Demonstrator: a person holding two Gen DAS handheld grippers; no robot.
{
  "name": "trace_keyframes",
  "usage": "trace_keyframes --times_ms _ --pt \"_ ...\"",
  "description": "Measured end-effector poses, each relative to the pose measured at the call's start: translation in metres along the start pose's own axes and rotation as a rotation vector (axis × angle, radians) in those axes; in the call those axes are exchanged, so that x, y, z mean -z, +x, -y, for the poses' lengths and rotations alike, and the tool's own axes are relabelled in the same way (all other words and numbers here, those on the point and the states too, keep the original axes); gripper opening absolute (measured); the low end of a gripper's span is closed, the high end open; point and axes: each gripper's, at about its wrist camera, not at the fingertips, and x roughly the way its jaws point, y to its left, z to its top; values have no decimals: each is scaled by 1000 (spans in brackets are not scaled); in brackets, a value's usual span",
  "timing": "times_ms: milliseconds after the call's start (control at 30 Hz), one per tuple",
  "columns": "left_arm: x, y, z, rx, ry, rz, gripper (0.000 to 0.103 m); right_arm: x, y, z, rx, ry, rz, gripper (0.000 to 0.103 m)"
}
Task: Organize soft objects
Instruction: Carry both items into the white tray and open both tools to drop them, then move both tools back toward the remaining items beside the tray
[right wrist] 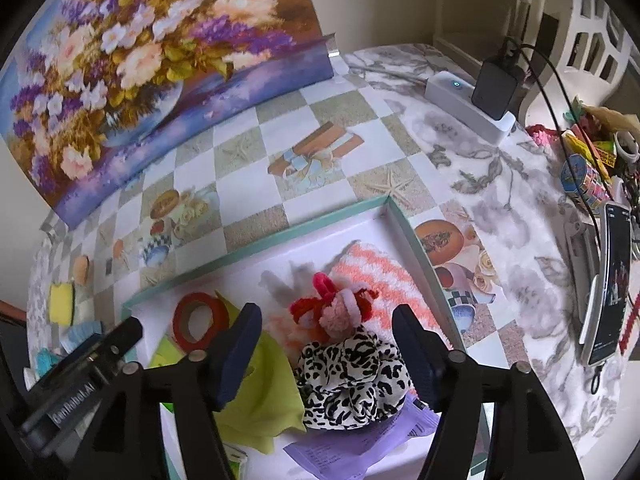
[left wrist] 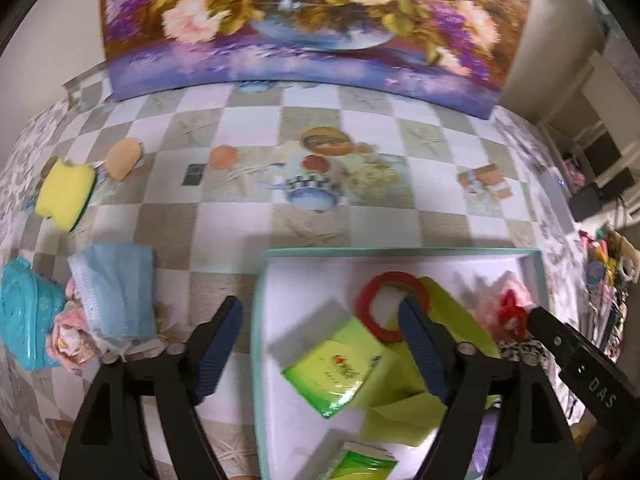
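Hanging over the white tray [right wrist: 256, 236], the right gripper [right wrist: 324, 344] has its jaws spread wide with the leopard-print scrunchie [right wrist: 352, 380] sitting between them, and neither pad seems to press on it, so it's lying loose on the tray floor rather than being held. Just behind it is a pink and red fuzzy scrunchie [right wrist: 332, 308], touching it, and behind that a peach-striped fluffy cloth [right wrist: 380, 276] tucked into the tray's far right corner. The left gripper [left wrist: 320, 316] is wide open too and holds nothing; its left finger hangs outside the tray over the checkered tablecloth [left wrist: 224, 216], its right finger sits inside, in front of the red ring [left wrist: 372, 300] and over the yellow-green cloth [left wrist: 452, 316]. A green tissue pack [left wrist: 336, 372] lies flat between the fingers, not touched as far as I can tell. Room-wise, the tray's teal rim runs right between the left gripper's fingers, and the tray's right half is pretty crowded, with a purple packet [right wrist: 352, 444] under the scrunchie's near edge. Outside to the left there's still stuff on the table: a yellow sponge [left wrist: 66, 192], a light blue cloth [left wrist: 116, 288], a teal box [left wrist: 24, 312] and a pinkish bundle [left wrist: 68, 328], bunched near the table's left side. The middle of the tablecloth up to the flower painting [left wrist: 304, 20] is open.
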Motion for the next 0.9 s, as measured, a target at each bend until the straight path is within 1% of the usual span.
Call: trace_keyframes --times_ms 67,133,167,233,400,567,733,900 --pt "-1 2 -7 -19 -19 -1 88 1 4 -3 18 -18 -12 80" --pt "-2 3 -14 -43 -36 -2 89 2 5 -4 28 -23 -14 90" --pt "-2 4 -17 -47 -43 -4 89 2 6 -3 33 -24 -13 92" --pt "-3 5 -22 -44 -55 -10 89 3 6 -3 45 -23 -11 102" --pt "-6 4 -33 -41 -73 -22 89 2 7 -2 54 -16 -16 102" --pt "-9 -4 -42 -31 -79 -13 89 3 0 -12 69 -60 -11 102" --pt "-14 -20 -48 -35 -46 9 89 4 -19 -32 62 -119 31 102" --pt "-17 -35 -55 -49 -15 34 89 7 -29 -50 43 -155 52 102"
